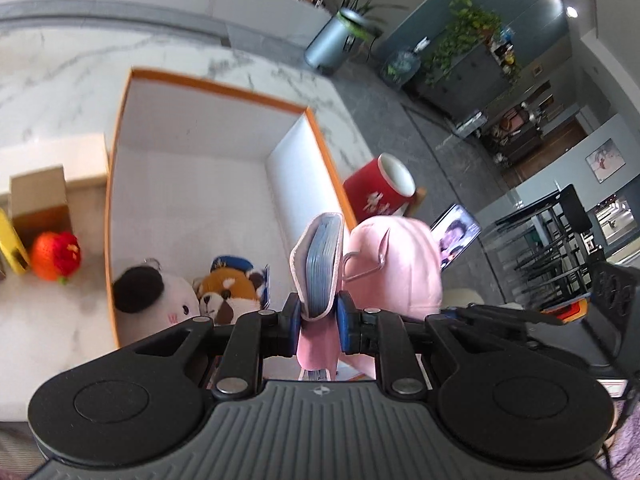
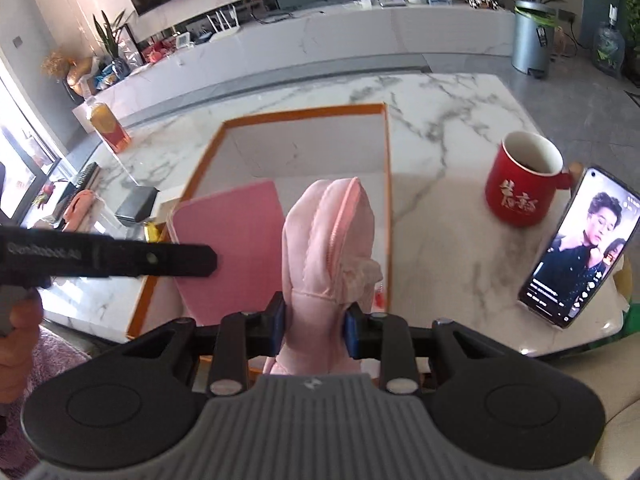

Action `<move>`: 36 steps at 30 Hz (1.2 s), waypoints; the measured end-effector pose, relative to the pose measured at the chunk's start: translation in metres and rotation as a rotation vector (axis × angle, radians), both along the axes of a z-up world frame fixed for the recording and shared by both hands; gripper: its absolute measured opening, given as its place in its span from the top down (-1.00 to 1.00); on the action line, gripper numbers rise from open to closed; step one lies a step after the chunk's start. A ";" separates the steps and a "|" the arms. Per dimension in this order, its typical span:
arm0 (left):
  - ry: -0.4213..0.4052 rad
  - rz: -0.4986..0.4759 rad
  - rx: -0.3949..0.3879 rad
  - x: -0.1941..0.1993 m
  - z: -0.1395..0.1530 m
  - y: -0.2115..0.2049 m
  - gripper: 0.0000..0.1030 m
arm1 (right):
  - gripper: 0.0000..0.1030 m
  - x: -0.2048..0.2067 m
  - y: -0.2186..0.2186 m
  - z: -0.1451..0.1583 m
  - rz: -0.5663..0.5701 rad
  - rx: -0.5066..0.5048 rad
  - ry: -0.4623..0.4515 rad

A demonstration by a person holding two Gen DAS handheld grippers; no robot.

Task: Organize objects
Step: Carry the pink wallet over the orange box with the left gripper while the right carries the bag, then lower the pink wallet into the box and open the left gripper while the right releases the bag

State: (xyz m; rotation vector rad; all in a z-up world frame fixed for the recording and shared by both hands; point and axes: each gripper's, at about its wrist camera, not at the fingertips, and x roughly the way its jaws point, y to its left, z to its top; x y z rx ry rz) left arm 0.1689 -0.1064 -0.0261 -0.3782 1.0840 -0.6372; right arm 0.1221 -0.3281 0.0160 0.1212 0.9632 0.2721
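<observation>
My left gripper (image 1: 319,316) is shut on a pink card wallet (image 1: 320,264) with blue-grey leaves, held edge-up over the near right corner of a white box with an orange rim (image 1: 216,88). In the box lie a pink plush with a black ear (image 1: 160,296) and a brown plush (image 1: 232,288). My right gripper (image 2: 316,320) is shut on a pink zip pouch (image 2: 328,240), held upright above the same box (image 2: 304,114). The wallet's flat side (image 2: 232,240) hangs just left of the pouch, with a left-gripper finger (image 2: 160,260) across it.
On the marble table (image 2: 440,220), right of the box, stand a red mug (image 2: 524,180) and a propped phone (image 2: 580,248). Left of the box are a strawberry toy (image 1: 56,256), a cardboard box (image 1: 38,196) and a bottle of orange drink (image 2: 108,126).
</observation>
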 end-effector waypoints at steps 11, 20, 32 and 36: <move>0.128 -0.013 0.052 0.012 -0.036 -0.021 0.60 | 0.38 0.034 0.005 -0.031 0.003 0.008 0.128; 0.171 -0.003 0.096 0.021 -0.048 -0.022 0.60 | 0.27 0.036 0.023 -0.048 0.051 -0.062 0.139; 0.123 0.014 0.097 0.011 -0.055 -0.022 0.54 | -0.06 0.013 0.029 -0.038 0.094 -0.137 0.045; 0.109 0.001 0.108 0.005 -0.052 -0.020 0.53 | 0.08 0.007 0.025 -0.032 0.089 -0.184 0.010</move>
